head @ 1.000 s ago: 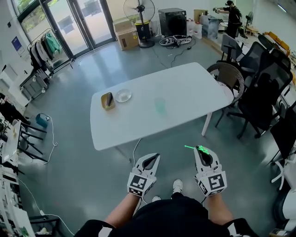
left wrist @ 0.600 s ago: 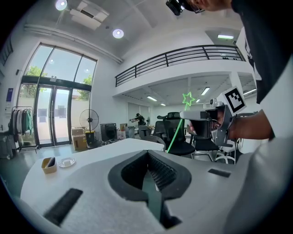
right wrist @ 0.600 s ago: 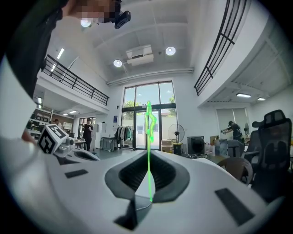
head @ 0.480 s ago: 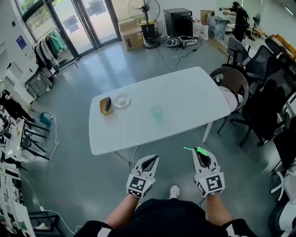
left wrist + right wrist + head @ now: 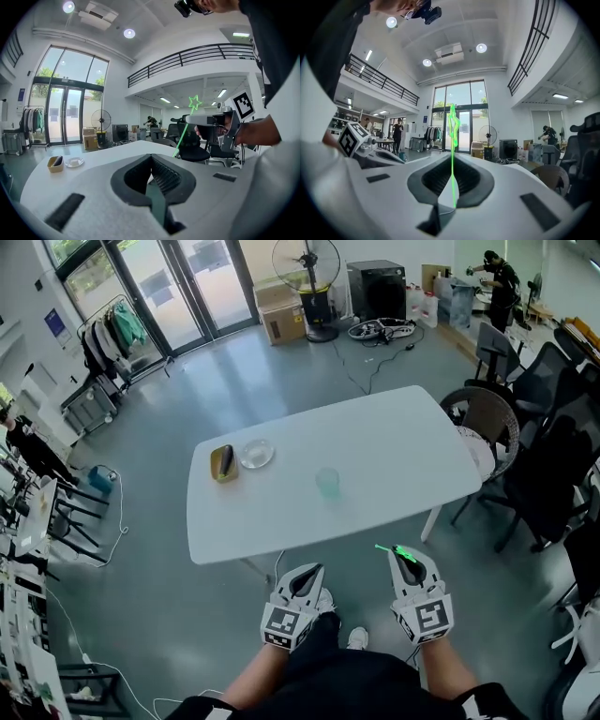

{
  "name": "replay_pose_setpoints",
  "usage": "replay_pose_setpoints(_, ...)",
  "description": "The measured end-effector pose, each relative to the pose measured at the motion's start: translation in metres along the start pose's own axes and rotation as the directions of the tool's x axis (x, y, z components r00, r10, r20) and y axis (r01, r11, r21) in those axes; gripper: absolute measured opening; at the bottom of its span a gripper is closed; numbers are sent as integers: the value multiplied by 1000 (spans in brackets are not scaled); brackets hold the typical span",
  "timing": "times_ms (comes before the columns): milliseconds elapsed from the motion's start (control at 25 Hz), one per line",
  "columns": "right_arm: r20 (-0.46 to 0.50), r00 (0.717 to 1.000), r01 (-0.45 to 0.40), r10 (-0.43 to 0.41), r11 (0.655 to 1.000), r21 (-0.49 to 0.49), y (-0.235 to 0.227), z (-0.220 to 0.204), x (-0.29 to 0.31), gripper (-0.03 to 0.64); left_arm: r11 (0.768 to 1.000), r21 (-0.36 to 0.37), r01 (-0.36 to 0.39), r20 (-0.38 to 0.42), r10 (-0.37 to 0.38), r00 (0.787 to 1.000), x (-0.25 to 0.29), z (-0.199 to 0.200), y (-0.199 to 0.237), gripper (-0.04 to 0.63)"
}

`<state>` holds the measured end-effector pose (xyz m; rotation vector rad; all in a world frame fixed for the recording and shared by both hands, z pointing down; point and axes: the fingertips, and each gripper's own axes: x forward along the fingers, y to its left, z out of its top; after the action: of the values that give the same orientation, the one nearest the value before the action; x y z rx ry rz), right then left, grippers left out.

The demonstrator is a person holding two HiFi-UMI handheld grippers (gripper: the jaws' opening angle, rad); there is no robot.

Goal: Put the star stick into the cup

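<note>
Person has stepped closer since a second ago, near edge of table [image 5: 394,437] now just ahead of both grippers. Right gripper [image 5: 405,556] clamped on green star stick [image 5: 452,154], which pokes out left past jaw tips, off table. Left gripper [image 5: 308,572] pinched together, nothing in it. Cup [image 5: 328,484] upright mid-table, well apart from stick. Small tray [image 5: 222,464] and glass dish [image 5: 255,454] side by side, far left on table.

Bright even daylight, fisheye-warped edges
</note>
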<state>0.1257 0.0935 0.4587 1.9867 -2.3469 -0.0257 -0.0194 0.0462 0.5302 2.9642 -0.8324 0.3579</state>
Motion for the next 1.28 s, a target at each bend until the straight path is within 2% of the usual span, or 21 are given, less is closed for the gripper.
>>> replay_pose_setpoints(280, 10, 999, -34, 34, 999, -33, -14, 7, 67, 17, 999, -22, -26, 19, 27, 999, 36, 2, 49, 11)
replay_pose_setpoints(520, 20, 999, -37, 38, 998, -51, -22, 24, 139, 17, 1000, -15, -21, 35, 22, 999, 68, 21, 108, 12)
replay_pose_setpoints(920, -15, 999, -41, 41, 999, 10, -31, 23, 241, 17, 1000, 4, -12, 40, 11, 999, 111, 35, 199, 12)
replay_pose_setpoints(1280, -29, 999, -31, 31, 999, 23, -31, 16, 294, 17, 1000, 19, -21, 51, 20, 999, 130, 45, 245, 11)
